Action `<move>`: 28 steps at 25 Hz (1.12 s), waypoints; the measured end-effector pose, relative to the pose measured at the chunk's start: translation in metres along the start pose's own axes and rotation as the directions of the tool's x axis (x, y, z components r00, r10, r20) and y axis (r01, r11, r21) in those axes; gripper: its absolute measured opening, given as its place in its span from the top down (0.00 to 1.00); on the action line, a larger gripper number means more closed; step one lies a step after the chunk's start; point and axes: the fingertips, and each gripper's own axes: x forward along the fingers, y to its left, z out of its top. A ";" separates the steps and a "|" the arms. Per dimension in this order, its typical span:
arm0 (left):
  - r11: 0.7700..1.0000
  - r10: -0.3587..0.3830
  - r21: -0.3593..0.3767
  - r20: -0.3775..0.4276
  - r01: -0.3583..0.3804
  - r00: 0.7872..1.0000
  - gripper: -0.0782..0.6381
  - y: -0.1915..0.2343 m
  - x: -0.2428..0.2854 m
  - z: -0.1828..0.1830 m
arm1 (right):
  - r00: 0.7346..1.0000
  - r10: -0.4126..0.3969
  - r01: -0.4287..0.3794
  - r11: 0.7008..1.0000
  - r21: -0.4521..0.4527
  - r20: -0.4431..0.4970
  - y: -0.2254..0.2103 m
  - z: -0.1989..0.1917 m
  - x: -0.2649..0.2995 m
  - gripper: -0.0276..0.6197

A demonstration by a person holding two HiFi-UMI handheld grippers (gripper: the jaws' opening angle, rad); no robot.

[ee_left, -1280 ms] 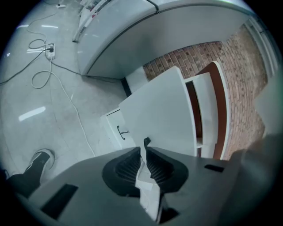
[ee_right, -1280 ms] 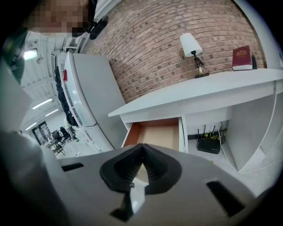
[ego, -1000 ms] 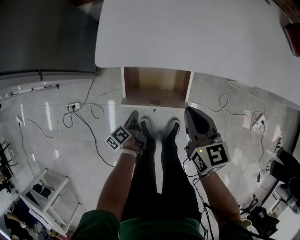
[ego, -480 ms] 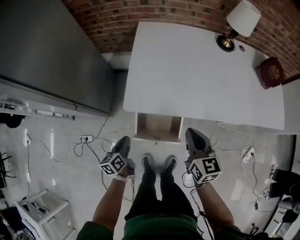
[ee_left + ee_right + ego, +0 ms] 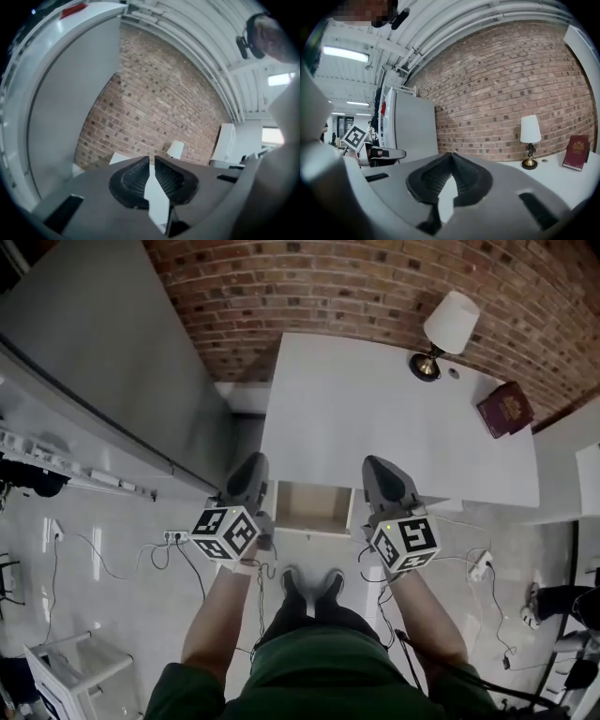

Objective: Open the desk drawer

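At mid-frame the drawer (image 5: 314, 507) stands pulled out from the white surface (image 5: 394, 418), front running left-right, between our left gripper (image 5: 249, 472), fingers barely apart and empty, and right gripper (image 5: 379, 476), fingers closed on nothing; we judge neither nearer.

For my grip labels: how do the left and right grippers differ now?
The left gripper shows a narrow gap between its jaws; on the right gripper the jaw tips meet. In the head view the left gripper lies off the desk's left edge, the right gripper over its top. Both are empty.
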 end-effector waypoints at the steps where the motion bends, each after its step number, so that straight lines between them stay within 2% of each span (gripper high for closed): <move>1: 0.998 -0.013 0.068 0.018 0.012 1.000 0.85 -0.012 0.001 0.017 | 1.000 -0.007 0.007 1.000 -0.012 0.018 -0.001 0.013 0.000 0.96; 5: 0.960 -0.094 0.274 0.107 0.061 0.990 0.85 -0.058 0.001 0.082 | 0.995 -0.037 0.044 0.996 -0.082 0.089 -0.001 0.066 -0.003 0.96; 9: 0.920 -0.164 0.382 0.175 0.087 0.971 0.85 -0.096 -0.005 0.128 | 0.986 -0.054 0.077 0.987 -0.139 0.159 0.008 0.112 -0.012 0.96; 14: 0.883 -0.194 0.463 0.212 0.077 0.958 0.85 -0.125 -0.012 0.156 | 0.964 -0.039 0.086 0.981 -0.172 0.261 0.022 0.154 -0.025 0.96; 19: 0.838 -0.205 0.543 0.204 0.063 0.957 0.85 -0.136 -0.022 0.159 | 0.952 -0.024 0.089 0.975 -0.202 0.306 0.036 0.166 -0.035 0.96; 28: 0.833 -0.207 0.549 0.188 0.072 0.960 0.85 -0.141 -0.023 0.150 | 0.949 -0.038 0.109 0.972 -0.210 0.314 0.036 0.163 -0.041 0.96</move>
